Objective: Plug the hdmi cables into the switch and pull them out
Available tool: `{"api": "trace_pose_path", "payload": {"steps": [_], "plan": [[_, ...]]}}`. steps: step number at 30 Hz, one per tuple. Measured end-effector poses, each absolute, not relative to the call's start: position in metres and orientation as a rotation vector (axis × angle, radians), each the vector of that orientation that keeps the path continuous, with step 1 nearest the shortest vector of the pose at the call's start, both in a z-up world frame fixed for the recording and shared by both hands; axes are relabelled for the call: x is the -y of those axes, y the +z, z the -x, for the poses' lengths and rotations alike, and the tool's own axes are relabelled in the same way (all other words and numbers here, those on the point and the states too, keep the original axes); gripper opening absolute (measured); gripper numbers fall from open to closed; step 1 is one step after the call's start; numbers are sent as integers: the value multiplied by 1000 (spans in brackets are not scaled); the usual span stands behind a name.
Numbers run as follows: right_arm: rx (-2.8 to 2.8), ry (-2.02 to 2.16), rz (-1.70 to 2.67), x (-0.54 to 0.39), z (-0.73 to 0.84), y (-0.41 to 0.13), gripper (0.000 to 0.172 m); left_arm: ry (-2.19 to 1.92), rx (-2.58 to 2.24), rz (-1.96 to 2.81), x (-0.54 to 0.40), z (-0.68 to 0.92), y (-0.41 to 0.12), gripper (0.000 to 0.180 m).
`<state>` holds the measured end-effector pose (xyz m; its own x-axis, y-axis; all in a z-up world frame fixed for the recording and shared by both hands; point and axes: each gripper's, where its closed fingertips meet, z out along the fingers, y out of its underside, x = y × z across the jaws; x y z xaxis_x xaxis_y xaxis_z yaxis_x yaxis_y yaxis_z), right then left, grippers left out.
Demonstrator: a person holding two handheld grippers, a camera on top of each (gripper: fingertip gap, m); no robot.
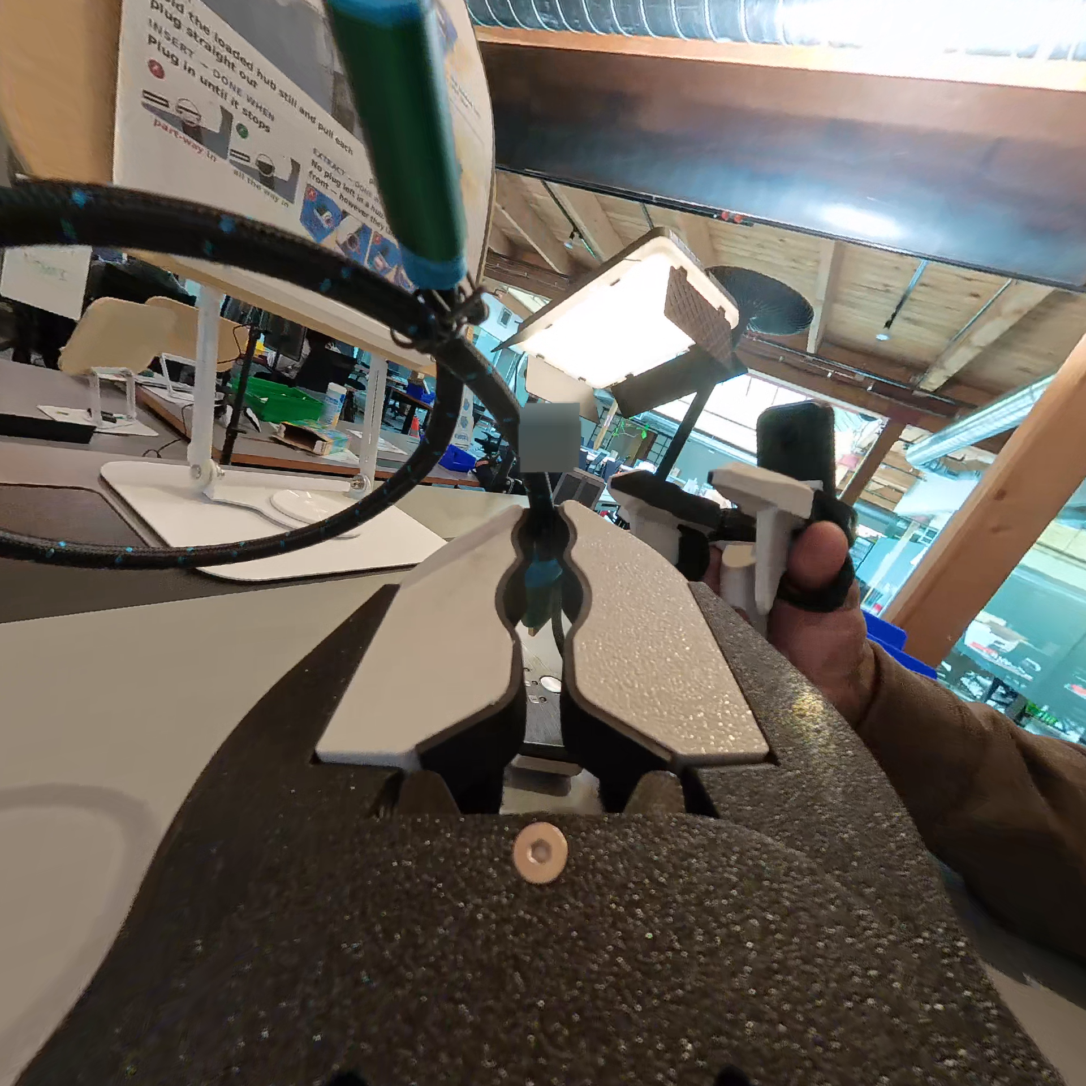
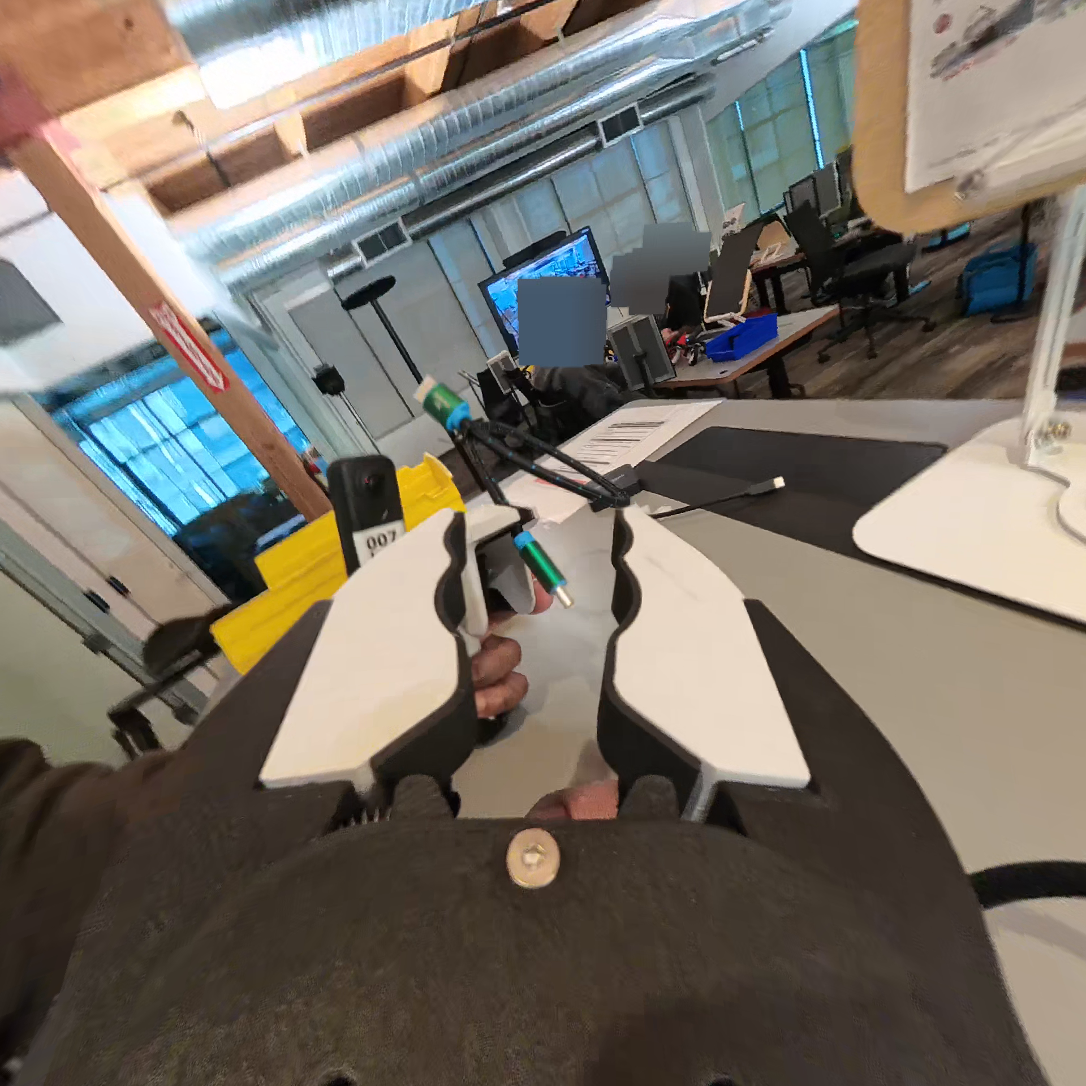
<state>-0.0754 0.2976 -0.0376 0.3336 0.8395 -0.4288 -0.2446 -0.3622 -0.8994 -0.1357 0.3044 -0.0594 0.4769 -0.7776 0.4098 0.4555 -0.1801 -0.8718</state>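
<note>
L gripper [image 1: 543, 523] clamping braided cable [image 1: 176, 552] just behind green plug [image 2: 540, 567]. R gripper [image 2: 538, 529] standing wide open, holding nothing, plug hanging btwn its fingers. Hub [image 2: 617, 479] lying on table [image 2: 881, 676].

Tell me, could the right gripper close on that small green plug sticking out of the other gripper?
Probably yes. The right gripper stands open, and the green plug, held at its cable end by the left gripper, points into the open gap between its fingers with nothing in the way.
</note>
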Motion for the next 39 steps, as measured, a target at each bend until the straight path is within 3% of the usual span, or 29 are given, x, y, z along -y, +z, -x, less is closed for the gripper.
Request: {"api": "trace_pose_path", "payload": {"steps": [4, 10, 16, 27, 32, 39], "plan": [[457, 1282, 1753, -312, 62, -45, 56, -1125, -321, 1397, -307, 134, -64, 6], [837, 836, 2081, -284, 63, -87, 49, -1135, -329, 1434, -310, 130, -68, 6], [1071, 384, 2235, -276, 50, -152, 54, -1160, -330, 1448, -311, 129, -70, 6], [1073, 117, 2313, -294, 4, -172, 47, -1162, -376, 1466, -309, 121, -72, 6], [1077, 226, 2233, -291, 19, -156, 45, -1163, -387, 1473, -308, 119, -73, 6], [1035, -156, 2317, -309, -15, -183, 55, -1173, -400, 1478, -307, 115, -74, 6]]}}
